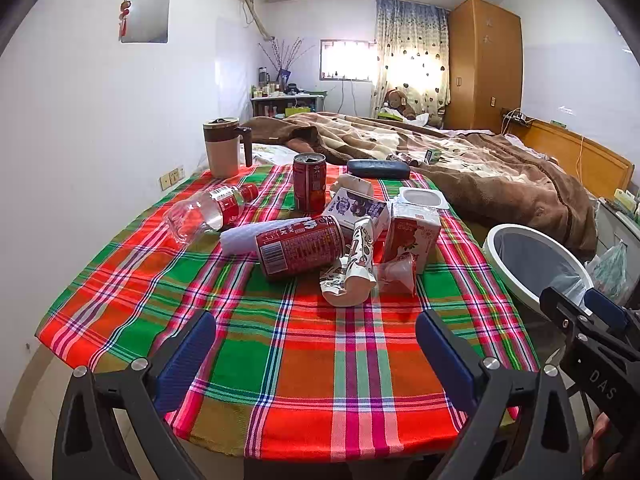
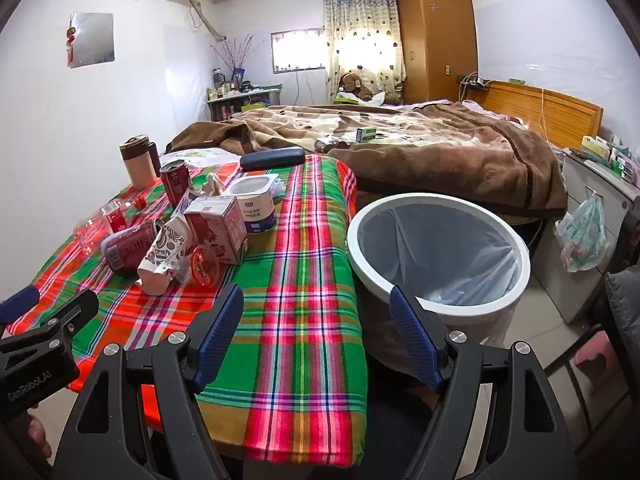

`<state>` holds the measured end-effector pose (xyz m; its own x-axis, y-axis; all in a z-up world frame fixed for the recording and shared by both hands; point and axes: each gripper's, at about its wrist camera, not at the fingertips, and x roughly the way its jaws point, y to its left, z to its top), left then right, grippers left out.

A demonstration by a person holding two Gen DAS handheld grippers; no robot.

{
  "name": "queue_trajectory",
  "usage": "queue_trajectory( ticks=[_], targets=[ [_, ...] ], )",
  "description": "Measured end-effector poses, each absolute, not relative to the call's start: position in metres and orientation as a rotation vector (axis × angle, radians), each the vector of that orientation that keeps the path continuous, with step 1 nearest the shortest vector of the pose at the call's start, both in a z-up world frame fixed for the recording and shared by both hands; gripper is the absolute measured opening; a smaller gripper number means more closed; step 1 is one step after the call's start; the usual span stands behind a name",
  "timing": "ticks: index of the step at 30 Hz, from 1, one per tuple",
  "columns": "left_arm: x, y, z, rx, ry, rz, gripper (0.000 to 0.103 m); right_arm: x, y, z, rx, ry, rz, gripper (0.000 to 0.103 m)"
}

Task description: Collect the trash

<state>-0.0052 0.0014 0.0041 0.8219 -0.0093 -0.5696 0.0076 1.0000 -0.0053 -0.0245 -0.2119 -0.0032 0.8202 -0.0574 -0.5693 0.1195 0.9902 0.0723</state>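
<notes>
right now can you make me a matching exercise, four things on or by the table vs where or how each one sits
Things:
1. clear plastic bottle
2. open red can
3. white bin
4. black case

States:
A. standing upright
B. past the table's right edge, lined with a bag
C. lying on its side, left of the pile
D. at the far edge, by the blanket

Pairs: 1-C, 2-A, 3-B, 4-D

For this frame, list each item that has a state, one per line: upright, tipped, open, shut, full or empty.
Left tool: open, empty.
Right tool: open, empty.
Bin: lined; no trash visible inside.
Standing can: upright, opened.
Fallen can: on its side.
Plastic bottle: on its side, empty.
Paper cup: crushed, tipped.
Yogurt tub: upright, open.
Mug: upright, lidded.
</notes>
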Motion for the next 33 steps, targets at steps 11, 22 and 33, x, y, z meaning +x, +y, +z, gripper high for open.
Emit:
queue_trajectory(
  ticks=[11,22,33],
  targets=[
    [-0.0050,0.0034,0.0039,-0.007,0.606,-0.004,0.101,-0.0249,-0.2095,-0.0034,0.102,0.600,-0.095,0.077],
    [-0.0058,0.0038,0.0041,-0.007,0.604,-0.006,0.101,-0.0256,-0.2097,-0.0032,0.103,0.597,-0.094,0.077],
    [-0.0063,0.0042,0.0039,-0.007,0.605,-0.005,0.101,-0.0264,-0.2109,-0.0029,0.106,0.597,-0.096,0.077]
  ],
)
